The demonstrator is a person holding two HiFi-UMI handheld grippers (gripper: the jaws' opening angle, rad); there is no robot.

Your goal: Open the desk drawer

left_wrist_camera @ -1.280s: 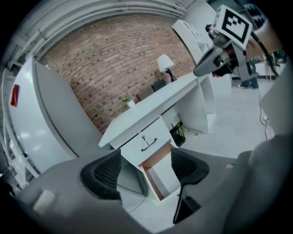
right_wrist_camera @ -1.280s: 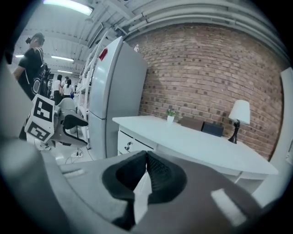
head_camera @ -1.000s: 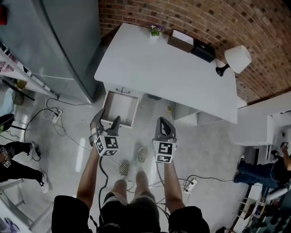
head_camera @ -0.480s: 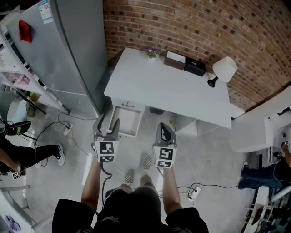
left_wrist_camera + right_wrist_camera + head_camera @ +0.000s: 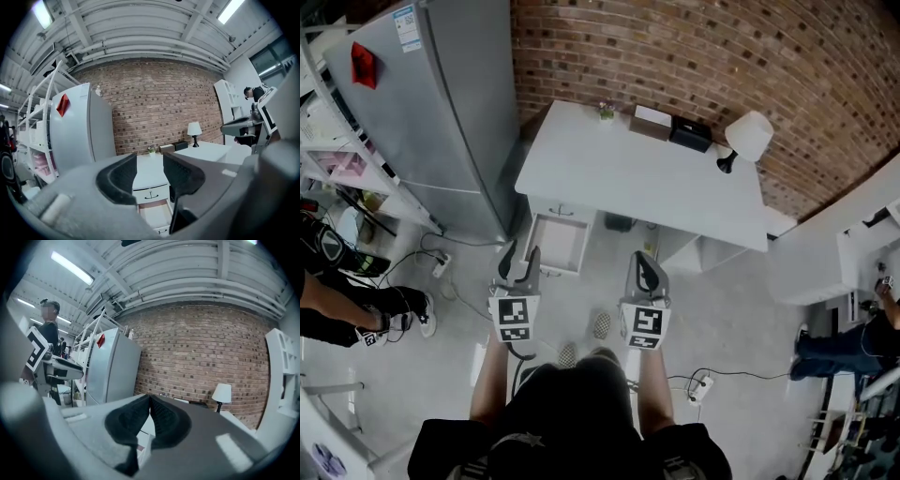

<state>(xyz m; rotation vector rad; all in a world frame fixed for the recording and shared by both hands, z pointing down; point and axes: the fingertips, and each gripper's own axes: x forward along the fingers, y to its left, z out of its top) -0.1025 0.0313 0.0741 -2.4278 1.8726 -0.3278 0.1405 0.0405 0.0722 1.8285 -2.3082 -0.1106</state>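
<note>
Already the drawer (image 5: 558, 242) stands pulled out below the left end of the white desk (image 5: 647, 178), its bare inside showing, so the task looks done or nearly so. The left gripper (image 5: 518, 264) hangs short of it and touches nothing; its jaws have just been closing and sit about half apart with only air between them. The right gripper (image 5: 643, 270), beside it and level with it, has its jaws pressed together on nothing. If more travel is wanted, the sound way is probably to bring the left gripper's jaws square onto the handle (image 5: 160, 231) on the drawer's front and draw straight back along the runners, without twisting sideways, while the right gripper keeps clear. As for writing, the grey fridge (image 5: 450, 112) carries a pale label (image 5: 409, 16) near its top and a red patch (image 5: 364, 72), both too small to read; the gripper cubes (image 5: 644, 326) bear only black-and-white square markers.
</note>
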